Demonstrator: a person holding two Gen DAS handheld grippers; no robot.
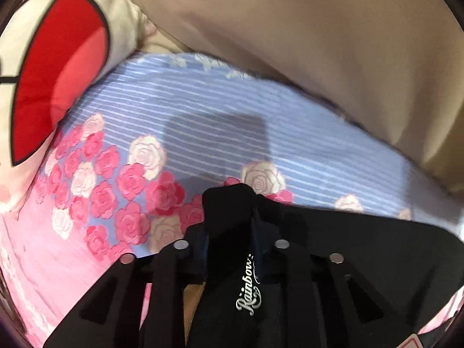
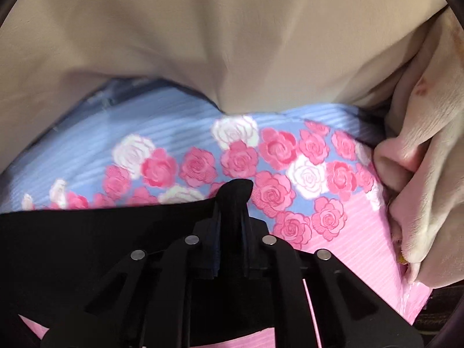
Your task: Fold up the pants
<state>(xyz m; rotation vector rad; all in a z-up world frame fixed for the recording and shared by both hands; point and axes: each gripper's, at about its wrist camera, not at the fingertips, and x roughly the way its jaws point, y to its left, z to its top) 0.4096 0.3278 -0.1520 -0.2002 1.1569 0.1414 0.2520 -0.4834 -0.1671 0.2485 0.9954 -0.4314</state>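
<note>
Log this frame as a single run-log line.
phase: fold grasp | left gripper: shut on black pants | right gripper: shut on black pants | surface: rose-print bedsheet

We are seeing the black pants (image 1: pixel 362 232) lying stretched across the near part of the bed, their straight top edge running left to right. They are dark and plain, carrying a white "Rainbow" script (image 1: pixel 248 287) near the left end. At each end a small peak of the fabric (image 2: pixel 236 191) is standing up, bunched into narrow pleats.
</note>
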